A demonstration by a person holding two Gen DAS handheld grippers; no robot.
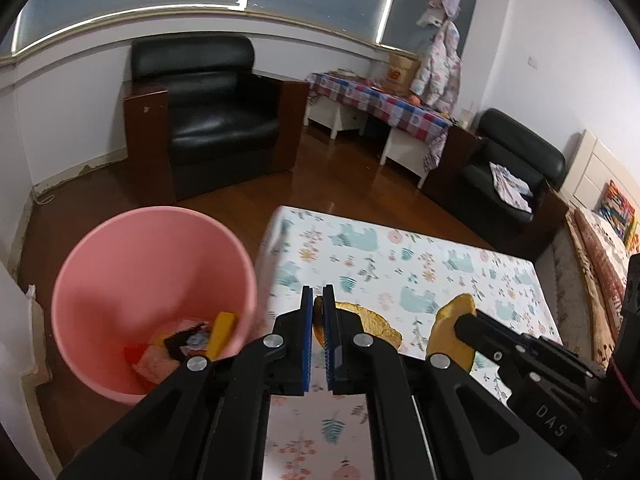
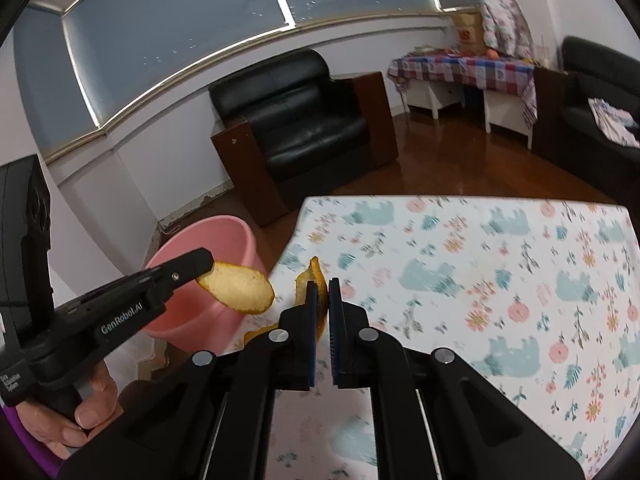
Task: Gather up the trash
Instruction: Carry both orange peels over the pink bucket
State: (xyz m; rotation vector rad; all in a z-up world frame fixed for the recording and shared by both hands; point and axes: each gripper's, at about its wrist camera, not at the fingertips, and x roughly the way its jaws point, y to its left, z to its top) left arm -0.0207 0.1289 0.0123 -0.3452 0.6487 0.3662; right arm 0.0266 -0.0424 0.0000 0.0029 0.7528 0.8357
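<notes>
My left gripper (image 1: pixel 318 294) is shut on a piece of orange peel (image 1: pixel 372 322) and holds it above the table's left edge, beside the pink bin (image 1: pixel 120 264). In the right wrist view the left gripper (image 2: pixel 204 262) shows with its peel (image 2: pixel 240 288) hanging in front of the pink bin (image 2: pixel 236 236). My right gripper (image 2: pixel 323 286) is shut on a second piece of orange peel (image 2: pixel 314 272) just above the floral tablecloth (image 2: pixel 480 272). It also shows in the left wrist view, where the right gripper (image 1: pixel 466 318) holds that second peel (image 1: pixel 450 334).
The pink bin holds several scraps of trash (image 1: pixel 184 344). A black armchair (image 1: pixel 208 116) stands by the window wall. A side table with a checked cloth (image 1: pixel 380 104) and a second black chair (image 1: pixel 512 168) stand at the back right. Wooden floor lies between.
</notes>
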